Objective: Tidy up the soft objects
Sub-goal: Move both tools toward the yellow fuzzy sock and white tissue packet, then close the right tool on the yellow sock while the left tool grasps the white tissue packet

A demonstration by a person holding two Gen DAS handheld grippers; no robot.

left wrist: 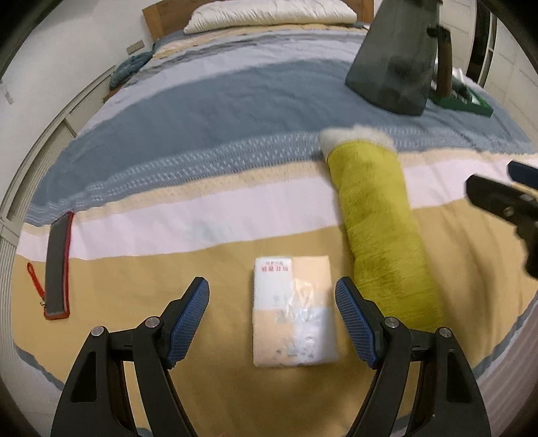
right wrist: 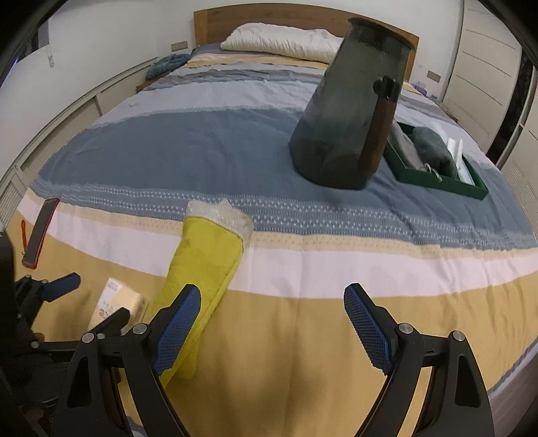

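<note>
Left wrist view: we held the left gripper wide open and empty, straddling the tissue pack for a likely grab. The yellow sock lay just right; bag and tray stood beyond. Our right gripper gaped empty.

Left wrist view looking forward and down along the left gripper, bed seen from close above, right wrist view carried just to its right, angled toward the headboard, yellow sock, tissue pack and dark bag shared by both.
</note>
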